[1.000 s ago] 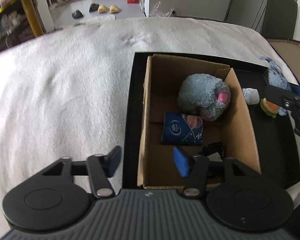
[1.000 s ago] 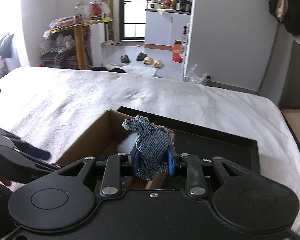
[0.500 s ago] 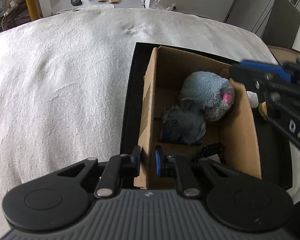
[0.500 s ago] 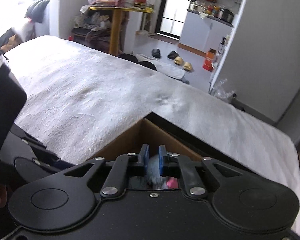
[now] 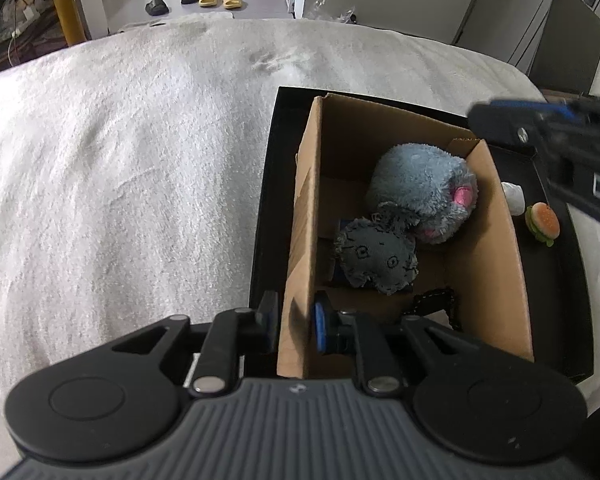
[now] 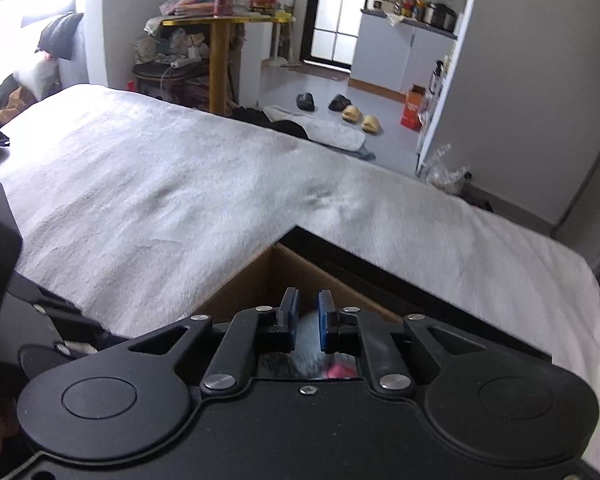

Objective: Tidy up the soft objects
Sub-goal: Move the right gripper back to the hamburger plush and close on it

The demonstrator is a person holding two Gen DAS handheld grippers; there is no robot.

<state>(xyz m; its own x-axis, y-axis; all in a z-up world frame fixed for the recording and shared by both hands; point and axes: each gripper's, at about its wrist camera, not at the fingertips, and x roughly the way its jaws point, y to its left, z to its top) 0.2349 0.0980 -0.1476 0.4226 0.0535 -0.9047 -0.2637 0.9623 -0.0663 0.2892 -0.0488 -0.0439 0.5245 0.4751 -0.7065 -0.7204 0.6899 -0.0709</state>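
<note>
An open cardboard box [image 5: 500, 280] stands in a black tray [image 5: 266, 200] on the white bed cover. Inside it lie a grey plush mouse [image 5: 420, 184] with pink ears and, just in front of it, a round denim toy [image 5: 376, 256]. My left gripper [image 5: 294, 324] is shut on the box's left wall near the front corner, one finger on each side. My right gripper [image 6: 308, 314] is shut with nothing between its fingers; it hovers above the box, and the grey plush shows below it. In the left wrist view it is a blur over the box's far right corner.
A small burger toy [image 5: 542, 222] and a white lump [image 5: 514, 196] lie in the tray, right of the box. A black cord-like item [image 5: 436, 300] sits at the box's front. The bed cover [image 5: 120, 180] stretches wide to the left. Slippers [image 6: 356, 116] lie on the floor beyond.
The right gripper let go of the denim toy, which now lies in the box, then shut and drew back. The left gripper went from open to shut on the box wall.
</note>
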